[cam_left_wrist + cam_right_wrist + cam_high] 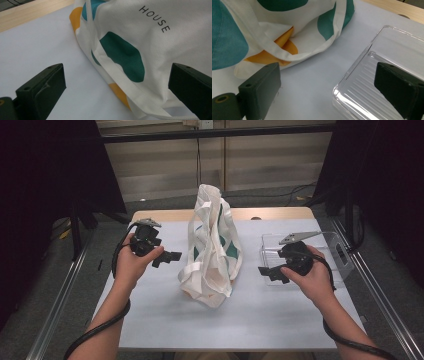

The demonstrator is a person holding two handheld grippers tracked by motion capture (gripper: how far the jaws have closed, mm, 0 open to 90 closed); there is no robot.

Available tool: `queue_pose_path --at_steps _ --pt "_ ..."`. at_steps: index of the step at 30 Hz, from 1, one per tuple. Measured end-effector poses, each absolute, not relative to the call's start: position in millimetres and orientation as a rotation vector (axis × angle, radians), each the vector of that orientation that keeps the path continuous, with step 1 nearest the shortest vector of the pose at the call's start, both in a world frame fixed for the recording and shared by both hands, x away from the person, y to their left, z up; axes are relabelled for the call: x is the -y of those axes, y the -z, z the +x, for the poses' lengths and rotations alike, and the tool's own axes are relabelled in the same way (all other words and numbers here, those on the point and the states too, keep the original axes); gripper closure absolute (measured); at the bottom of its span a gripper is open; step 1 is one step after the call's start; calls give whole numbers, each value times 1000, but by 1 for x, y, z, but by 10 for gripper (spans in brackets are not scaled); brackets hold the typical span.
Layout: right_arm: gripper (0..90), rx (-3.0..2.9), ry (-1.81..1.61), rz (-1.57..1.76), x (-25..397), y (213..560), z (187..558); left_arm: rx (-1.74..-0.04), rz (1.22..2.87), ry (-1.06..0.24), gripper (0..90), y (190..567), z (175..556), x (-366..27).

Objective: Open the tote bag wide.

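A white tote bag (211,251) with teal and orange patches stands crumpled in the middle of the table, its handles up. The left gripper view shows the bag's side (140,42) printed HOUSE. My left gripper (172,255) is open just left of the bag, with its jaws pointing at it and nothing between them (117,87). My right gripper (266,272) is open to the right of the bag, at the near left corner of a clear plastic tray (336,251). In the right gripper view its jaws (332,87) straddle the tray's corner (362,85) without gripping it.
A pale sheet (165,315) covers the wooden table (165,214). Metal rails (385,300) run along both sides of the table, and dark curtains hang left and right. Bare sheet lies in front of the bag.
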State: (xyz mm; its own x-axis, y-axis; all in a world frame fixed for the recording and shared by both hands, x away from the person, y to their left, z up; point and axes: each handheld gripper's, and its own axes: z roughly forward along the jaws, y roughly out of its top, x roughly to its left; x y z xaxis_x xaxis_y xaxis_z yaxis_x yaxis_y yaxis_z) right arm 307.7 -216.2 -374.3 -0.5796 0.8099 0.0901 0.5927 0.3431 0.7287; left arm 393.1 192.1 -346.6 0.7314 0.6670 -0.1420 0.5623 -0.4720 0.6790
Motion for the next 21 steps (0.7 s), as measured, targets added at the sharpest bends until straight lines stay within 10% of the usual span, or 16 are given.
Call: queue_pose_path --at_steps 21 --pt "69 -2300 -1096 1256 197 361 344 -921 2201 -186 9 341 403 -186"
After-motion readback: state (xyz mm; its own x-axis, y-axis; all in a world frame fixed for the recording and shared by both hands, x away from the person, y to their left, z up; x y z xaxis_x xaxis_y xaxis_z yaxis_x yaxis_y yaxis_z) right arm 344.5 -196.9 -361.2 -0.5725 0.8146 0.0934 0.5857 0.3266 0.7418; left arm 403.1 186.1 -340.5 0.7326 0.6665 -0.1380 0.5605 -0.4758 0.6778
